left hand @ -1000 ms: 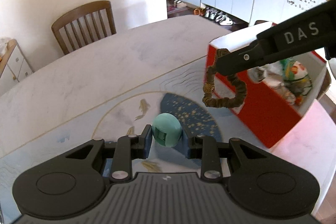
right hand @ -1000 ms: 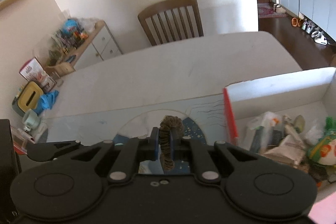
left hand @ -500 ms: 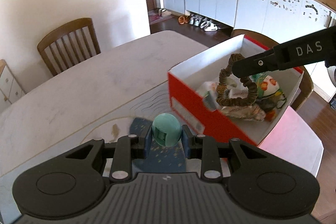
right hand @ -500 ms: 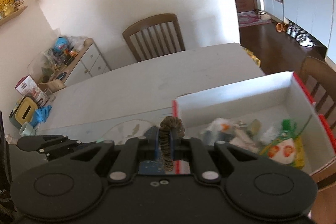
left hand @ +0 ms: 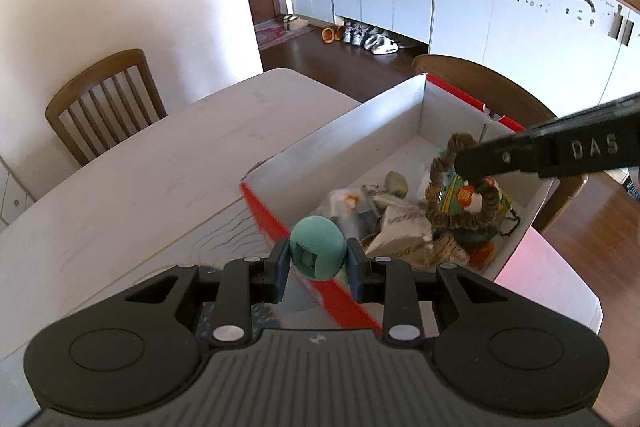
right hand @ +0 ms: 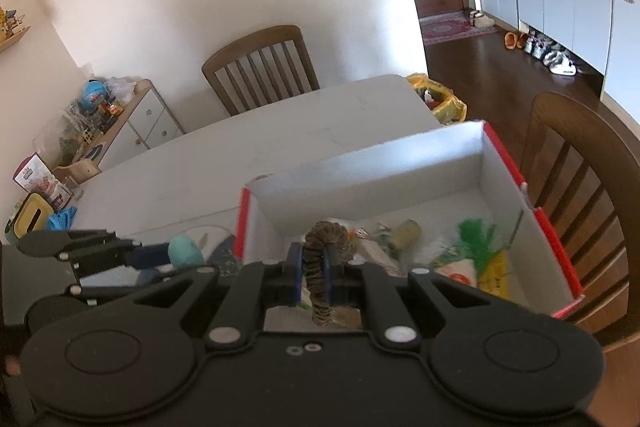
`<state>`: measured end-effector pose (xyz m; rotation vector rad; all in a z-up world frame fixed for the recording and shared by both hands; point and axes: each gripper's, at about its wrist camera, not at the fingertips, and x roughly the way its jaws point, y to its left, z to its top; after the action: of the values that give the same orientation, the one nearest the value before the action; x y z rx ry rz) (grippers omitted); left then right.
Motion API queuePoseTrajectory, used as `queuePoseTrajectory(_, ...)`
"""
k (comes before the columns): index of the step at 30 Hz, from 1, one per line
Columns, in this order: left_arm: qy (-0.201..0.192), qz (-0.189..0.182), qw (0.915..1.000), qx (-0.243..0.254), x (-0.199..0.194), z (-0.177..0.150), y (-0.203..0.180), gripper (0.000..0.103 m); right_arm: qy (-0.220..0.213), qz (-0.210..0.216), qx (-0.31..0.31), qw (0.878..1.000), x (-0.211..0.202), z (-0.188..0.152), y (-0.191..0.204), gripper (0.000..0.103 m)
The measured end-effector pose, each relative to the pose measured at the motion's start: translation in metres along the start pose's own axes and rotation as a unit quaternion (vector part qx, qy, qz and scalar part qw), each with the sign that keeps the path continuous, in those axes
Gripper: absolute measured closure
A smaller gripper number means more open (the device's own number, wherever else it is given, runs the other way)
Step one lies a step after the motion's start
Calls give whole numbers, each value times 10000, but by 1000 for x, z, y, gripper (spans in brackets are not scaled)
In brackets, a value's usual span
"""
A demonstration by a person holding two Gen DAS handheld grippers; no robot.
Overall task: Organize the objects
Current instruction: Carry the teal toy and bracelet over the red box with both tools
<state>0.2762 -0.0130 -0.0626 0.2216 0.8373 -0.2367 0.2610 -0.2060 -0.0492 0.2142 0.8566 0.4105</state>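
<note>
My left gripper [left hand: 318, 261] is shut on a teal egg-shaped toy [left hand: 317, 252], held just over the near red corner of the red-and-white box [left hand: 352, 131]. My right gripper [right hand: 313, 269] is shut on a brown scrunchie [right hand: 320, 287], which hangs as a loop [left hand: 460, 199] above the clutter inside the box. In the right wrist view the left gripper [right hand: 160, 255] with the teal toy [right hand: 185, 251] shows at the left, beside the box's corner [right hand: 244, 223]. The box holds several small items, among them a green and yellow packet [right hand: 476, 255].
The box lies on a white table [left hand: 140, 179] over a patterned mat [left hand: 228, 235]. Wooden chairs stand at the far side [right hand: 260, 67] and right behind the box [right hand: 580, 179]. A low cabinet with toys [right hand: 104, 115] stands at the left wall. A pink sheet [left hand: 548, 287] lies by the box.
Both grippers have travelled right, from over the patterned mat to the box. The scrunchie now hangs over the box's inside, and the teal toy is at its near corner.
</note>
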Motion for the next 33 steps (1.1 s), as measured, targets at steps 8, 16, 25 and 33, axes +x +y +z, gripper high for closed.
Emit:
queuePoseTrajectory(8,154,-63,9999,47,31,28,-27,74,329,218,-20,9992,6,-5,-31,94)
queuePoseTrajectory(16,210,137,9994,220,67,53,-51,74,738,504,-418,9951,23,-15,-33,94)
queuePoseTrajectory(25,609,50,9978,262,115,64,-71,74,1016,398,-744,9912,43,-20,-40,94)
queuePoseTrajectory(33,876,-13,9951,466,146,65,-86,74,1050,241,-1034,9888,42,-26,-42,94)
